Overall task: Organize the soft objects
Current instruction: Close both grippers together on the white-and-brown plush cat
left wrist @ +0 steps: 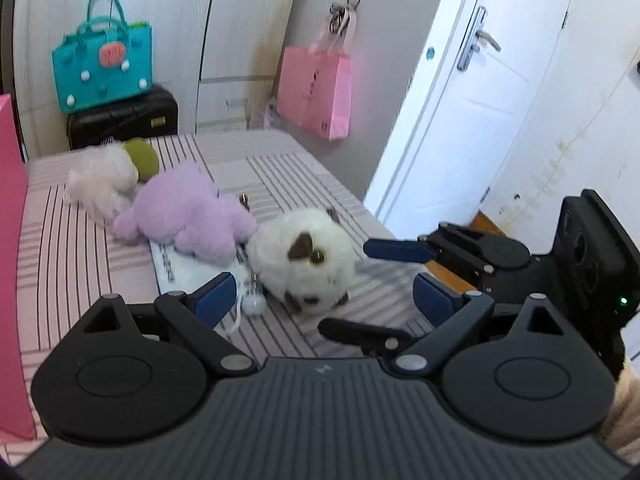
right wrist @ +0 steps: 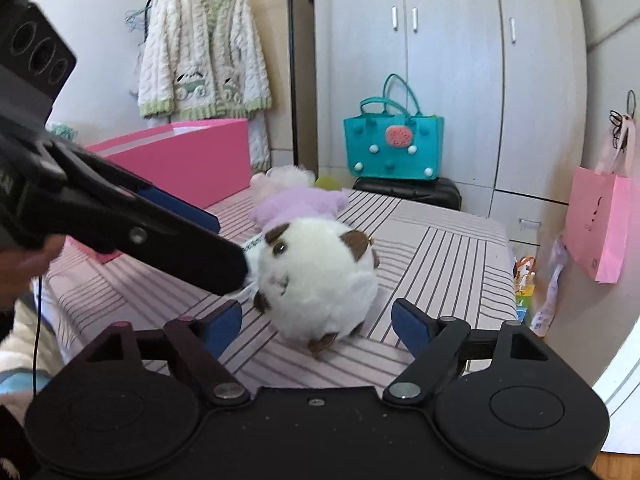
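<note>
A round white plush cat with brown ears point(left wrist: 304, 260) point(right wrist: 320, 276) lies on the striped bed point(left wrist: 280, 168) point(right wrist: 440, 248). My left gripper point(left wrist: 320, 300) is open, its blue pads wide apart just short of the cat. My right gripper point(right wrist: 320, 324) is open too, with the cat ahead in the gap and neither pad touching it. In the right wrist view the left gripper point(right wrist: 224, 248) comes in from the left, one finger tip close against the cat's side. In the left wrist view the right gripper point(left wrist: 372, 292) comes in from the right. Behind the cat lie a purple plush point(left wrist: 184, 208) point(right wrist: 296, 200), a fluffy white plush point(left wrist: 104, 180) and a green one point(left wrist: 142, 156).
A pink box point(right wrist: 188, 156) point(left wrist: 12, 240) stands on the bed's left side. A teal bag point(left wrist: 104, 64) point(right wrist: 392, 144) sits on a black case point(left wrist: 124, 116) by the wardrobe. A pink paper bag point(left wrist: 316, 88) point(right wrist: 600, 220) hangs on the wall. A white door point(left wrist: 480, 100) is to the right. A printed packet point(left wrist: 180, 268) lies under the purple plush.
</note>
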`<state>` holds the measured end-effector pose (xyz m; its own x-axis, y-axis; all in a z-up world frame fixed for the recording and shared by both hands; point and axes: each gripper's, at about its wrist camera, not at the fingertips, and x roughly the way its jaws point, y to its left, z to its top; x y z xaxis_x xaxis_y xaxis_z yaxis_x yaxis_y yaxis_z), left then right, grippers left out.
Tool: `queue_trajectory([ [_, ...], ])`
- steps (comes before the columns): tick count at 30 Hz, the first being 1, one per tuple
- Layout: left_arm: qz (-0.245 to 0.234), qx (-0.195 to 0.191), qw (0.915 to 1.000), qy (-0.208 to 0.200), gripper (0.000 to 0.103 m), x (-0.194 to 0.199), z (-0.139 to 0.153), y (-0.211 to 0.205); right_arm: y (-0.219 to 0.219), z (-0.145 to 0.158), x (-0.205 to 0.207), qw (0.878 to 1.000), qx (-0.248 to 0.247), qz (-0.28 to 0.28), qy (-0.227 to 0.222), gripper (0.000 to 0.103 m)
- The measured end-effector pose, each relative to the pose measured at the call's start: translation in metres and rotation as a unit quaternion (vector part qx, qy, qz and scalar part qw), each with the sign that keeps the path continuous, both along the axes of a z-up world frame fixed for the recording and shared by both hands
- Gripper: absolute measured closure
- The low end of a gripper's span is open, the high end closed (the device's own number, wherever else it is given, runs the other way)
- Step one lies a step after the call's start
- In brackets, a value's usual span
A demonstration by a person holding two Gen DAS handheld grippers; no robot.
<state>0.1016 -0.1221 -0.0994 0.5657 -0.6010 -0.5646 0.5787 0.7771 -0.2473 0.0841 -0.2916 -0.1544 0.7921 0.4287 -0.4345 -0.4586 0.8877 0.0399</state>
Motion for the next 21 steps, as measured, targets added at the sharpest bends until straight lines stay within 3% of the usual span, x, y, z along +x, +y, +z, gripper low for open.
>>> queue_trajectory([
  [8,0.019,-0.032,0.9990,-0.025,0.008,0.010,-0.004,-0.006,0.007,-0.009,0.008,1.000,0.015,-0.009,-0.003,0.018],
  [16,0.027,-0.032,0.9988,-0.027,0.011,0.017,-0.014,-0.015,0.005,-0.012,0.014,0.998,0.051,-0.029,0.009,0.018],
  [21,0.035,-0.031,0.9987,-0.020,0.026,0.019,-0.019,-0.018,0.010,-0.016,0.015,0.998,0.047,-0.043,0.006,0.023],
])
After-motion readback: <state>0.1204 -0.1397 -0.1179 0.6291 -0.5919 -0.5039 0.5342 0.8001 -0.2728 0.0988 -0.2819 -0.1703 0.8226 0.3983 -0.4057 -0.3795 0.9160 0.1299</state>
